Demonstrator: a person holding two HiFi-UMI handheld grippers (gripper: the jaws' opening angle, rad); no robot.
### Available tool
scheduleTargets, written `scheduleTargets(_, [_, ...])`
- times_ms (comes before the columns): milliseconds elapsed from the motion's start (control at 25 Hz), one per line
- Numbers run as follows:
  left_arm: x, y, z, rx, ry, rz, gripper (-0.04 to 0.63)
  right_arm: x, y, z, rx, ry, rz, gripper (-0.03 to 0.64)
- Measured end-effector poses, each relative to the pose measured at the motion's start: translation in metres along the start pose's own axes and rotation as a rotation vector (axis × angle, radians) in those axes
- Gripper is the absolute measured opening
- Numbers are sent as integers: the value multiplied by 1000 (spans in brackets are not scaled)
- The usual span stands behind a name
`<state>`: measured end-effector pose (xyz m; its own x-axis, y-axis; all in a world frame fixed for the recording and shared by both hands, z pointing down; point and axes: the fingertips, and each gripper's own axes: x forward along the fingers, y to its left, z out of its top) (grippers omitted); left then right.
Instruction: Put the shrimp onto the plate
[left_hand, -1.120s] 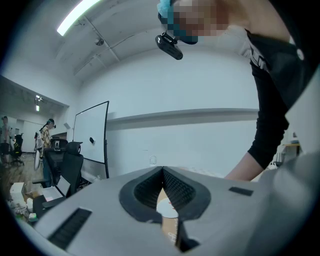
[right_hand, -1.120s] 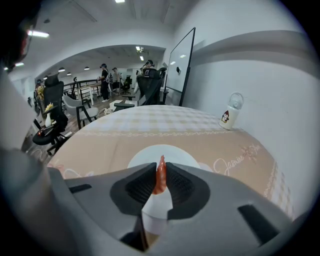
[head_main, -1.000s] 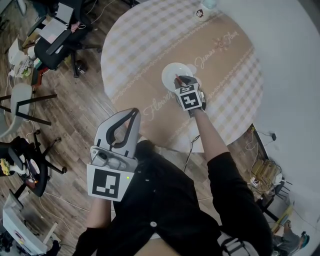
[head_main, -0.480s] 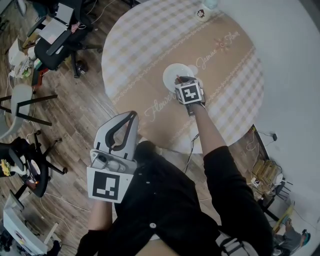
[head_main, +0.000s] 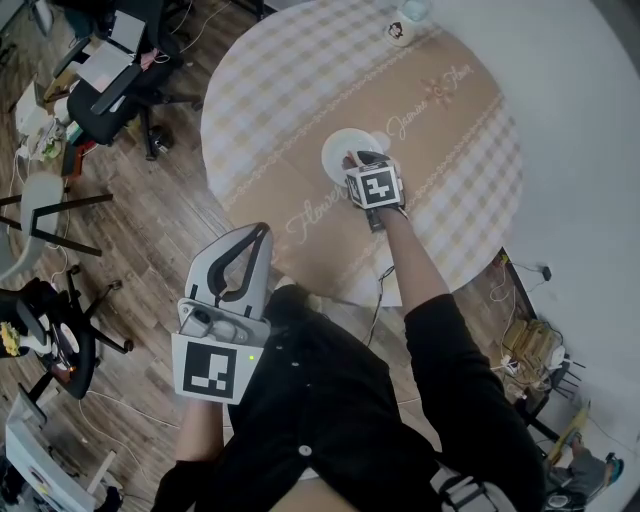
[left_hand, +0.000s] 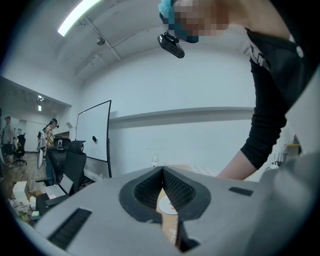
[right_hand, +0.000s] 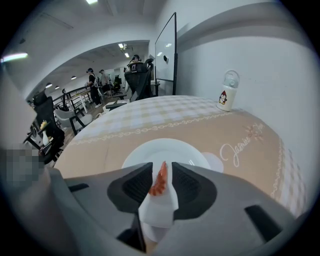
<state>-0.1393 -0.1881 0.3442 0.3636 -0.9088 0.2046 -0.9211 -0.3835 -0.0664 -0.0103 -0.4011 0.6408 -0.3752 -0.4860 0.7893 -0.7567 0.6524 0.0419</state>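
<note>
Round table (head_main: 300, 90): right tongs (right_hand: 161, 169) pinch shrimp (right_hand: 160, 184) tail-up, plate (right_hand: 190, 150) just beyond; left tongs (head_main: 262, 232) closed, empty.

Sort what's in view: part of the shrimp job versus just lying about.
Job: shrimp, gripped in the right tool; plate just ahead of it; table.
Lying about: bottle at the table's far edge; chairs; whiteboard; left tool, shut, off the table.

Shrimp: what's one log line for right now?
right gripper: shut on shrimp | shrimp: held at plate, not yet down | left gripper: shut, empty
</note>
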Motion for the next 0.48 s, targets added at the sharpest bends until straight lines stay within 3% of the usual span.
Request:
scheduleTargets(40, [0,-1,0,-2,-1,0,3,-4,-1,3,-4,-18,-11,87])
scheduleTargets(120, [0,-3,2,-4,-3,-2,3,-15,-4,9,-35,-64,-49,7])
scheduleTargets(280, [1,-8,6,-7,-16,-12,3,-41,0,16,-91,-136,-87,3])
scheduleTargets(480, [4,-18,9,-5,-27,-33,3,-70,7,7,-61,-206,-81,3])
